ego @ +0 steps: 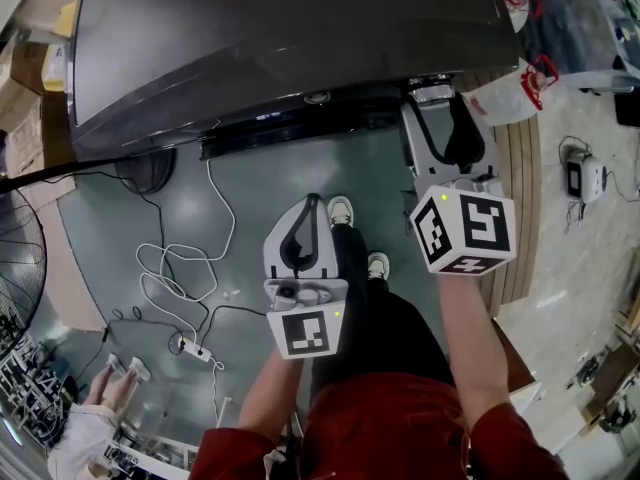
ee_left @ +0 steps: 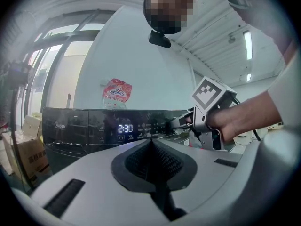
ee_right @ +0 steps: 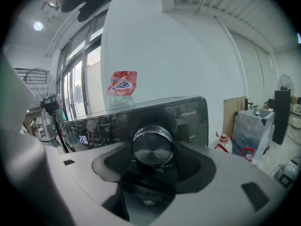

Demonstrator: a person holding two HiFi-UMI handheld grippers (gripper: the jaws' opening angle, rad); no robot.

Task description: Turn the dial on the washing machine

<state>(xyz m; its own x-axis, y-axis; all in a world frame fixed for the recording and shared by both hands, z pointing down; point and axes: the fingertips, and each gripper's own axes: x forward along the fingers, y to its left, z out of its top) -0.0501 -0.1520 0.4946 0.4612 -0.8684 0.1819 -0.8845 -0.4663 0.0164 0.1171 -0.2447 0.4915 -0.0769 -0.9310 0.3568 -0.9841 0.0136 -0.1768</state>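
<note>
The round brushed-metal dial [ee_right: 152, 147] is found at the right end of the front panel of the glossy black washing machine [ego: 280, 38]. It is clamped by the right gripper [ego: 440, 116]. In the right gripper view the knob is seated btwn the two black pads, both pressed on its rim, jaws set wide. The left gripper [ee_left: 153, 147] is closed on nothing, pads met tip to tip. It is held lower & well apart to the left, aimed toward the lit "2:30" display [ee_left: 125, 128]. No part in the move is expected of it.

Key relation: the dial's axis is pointed straight out of the panel toward the person, and the right gripper is lined up along that same axis, dead ahead, approx level w/ a slight downward tilt. The turn is thus judged to be a pure roll of the wrist, w/o push or pull. The pads could be slipped off the rim by any sideways drift.

Room: the panel's right edge is just beside the dial. Beyond it a wooden board [ego: 515, 168] & a white bag with red trim [ego: 495, 98] are seen, near but apart from the jaw arms. A red-and-white pouch [ee_right: 123, 88] is set on the lid, well back from the dial. White cables [ego: 180, 268] are spread on the floor at left, out of the way.
</note>
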